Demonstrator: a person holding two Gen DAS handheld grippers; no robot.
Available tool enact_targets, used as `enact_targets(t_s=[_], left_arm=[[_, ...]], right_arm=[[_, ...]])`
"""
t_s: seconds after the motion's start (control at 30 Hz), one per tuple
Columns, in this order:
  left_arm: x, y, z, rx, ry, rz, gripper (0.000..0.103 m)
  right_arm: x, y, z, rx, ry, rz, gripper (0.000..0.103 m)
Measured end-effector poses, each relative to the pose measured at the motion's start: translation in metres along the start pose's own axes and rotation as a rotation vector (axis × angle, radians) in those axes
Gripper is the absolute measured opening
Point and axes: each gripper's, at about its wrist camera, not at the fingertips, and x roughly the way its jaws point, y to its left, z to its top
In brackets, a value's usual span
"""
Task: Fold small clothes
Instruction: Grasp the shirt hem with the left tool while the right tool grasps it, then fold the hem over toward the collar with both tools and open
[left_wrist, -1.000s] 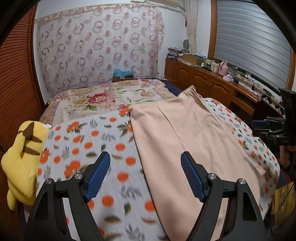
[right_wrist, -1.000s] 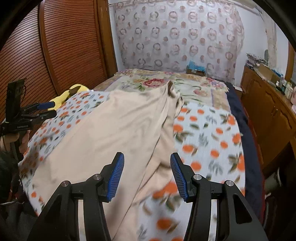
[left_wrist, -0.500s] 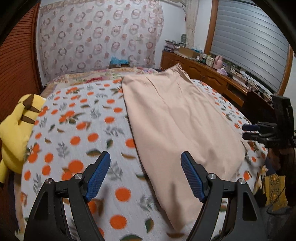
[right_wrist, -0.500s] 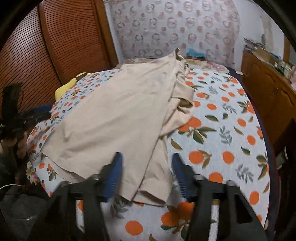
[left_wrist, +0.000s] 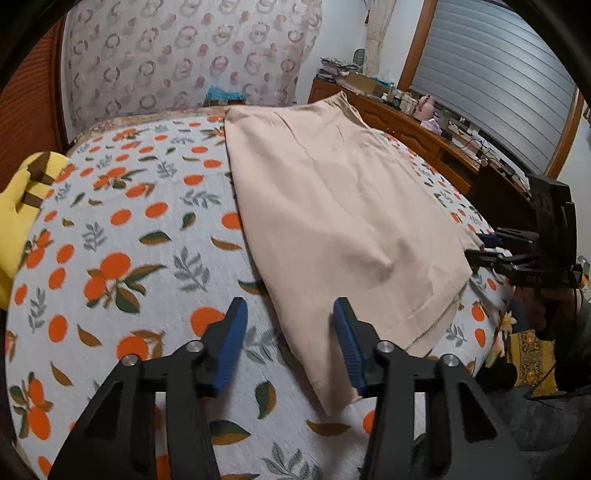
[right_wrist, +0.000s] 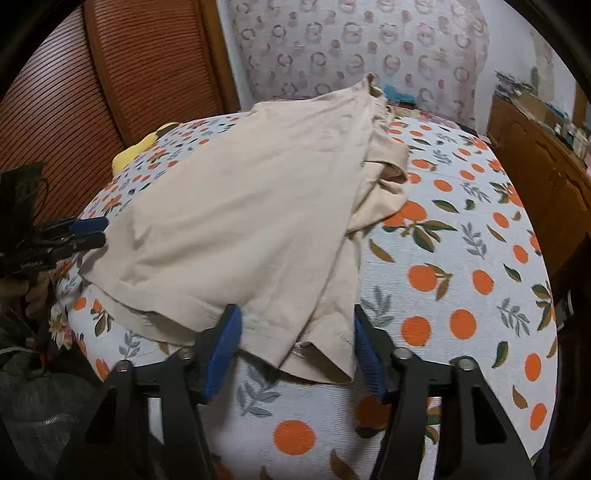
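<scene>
Left tongs (left_wrist: 290, 332) and right tongs (right_wrist: 295, 341) both stand parted over the near hem of the beige garment (left_wrist: 332, 206), one at each bottom corner; their jaws have just been narrowing, with cloth between the pads but not visibly pinched. The garment lies spread lengthwise on the orange-print bed (left_wrist: 110, 258), its far end bunched. Judged step: seizing the hem corners; next, clench both and carry the hem toward the far end

The yellow plush toy (left_wrist: 18, 206) is cut by the frame edge; dresser clutter (left_wrist: 402, 99) seems too small to identify.
</scene>
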Motion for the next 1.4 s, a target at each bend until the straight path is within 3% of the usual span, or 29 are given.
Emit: enact_targets(t_s=[0.03,0.1,0.13,0.2,0.27,0.4,0.53,0.7,0.9,1.07,1.4], left_arm=[[0.000,-0.001,-0.002,0.001,-0.004,-0.002,0.046],[-0.001,-0.001,-0.003,0.001,-0.004,-0.013,0.035],[-0.001,-0.001,-0.003,-0.001,0.001,-0.028,0.032],[0.001,-0.002,-0.005,-0.003,0.015,-0.065,0.010],[0.002,-0.003,-0.004,-0.006,0.019,-0.089,0.005],[-0.008,-0.005,0.015,0.002,-0.032,-0.094,0.005],[-0.021,-0.005,0.063,0.011,-0.132,-0.099,0.005],[-0.013,-0.001,0.120,0.028,-0.199,-0.087,0.004],[0.016,0.012,0.182,0.015,-0.218,-0.058,0.004],[0.052,0.035,0.223,-0.017,-0.188,-0.018,0.004],[0.116,0.076,0.263,-0.082,-0.115,0.033,0.005]], right_arm=[[0.001,0.002,0.001,-0.016,0.000,0.002,0.045],[0.002,0.003,0.001,-0.031,0.002,0.020,0.021],[0.003,0.003,0.001,-0.032,0.004,0.037,0.018],[0.004,0.003,-0.002,-0.037,0.002,0.064,0.010],[0.003,0.002,-0.003,-0.041,-0.015,0.082,0.009],[-0.012,-0.008,0.004,-0.019,-0.104,0.118,0.008],[-0.034,-0.022,0.029,-0.011,-0.208,0.117,0.008],[-0.039,-0.042,0.070,-0.027,-0.292,0.086,0.008],[-0.015,-0.064,0.120,-0.039,-0.311,0.041,0.008],[0.026,-0.084,0.161,-0.040,-0.290,0.031,0.008],[0.103,-0.111,0.222,0.012,-0.224,0.034,0.008]])
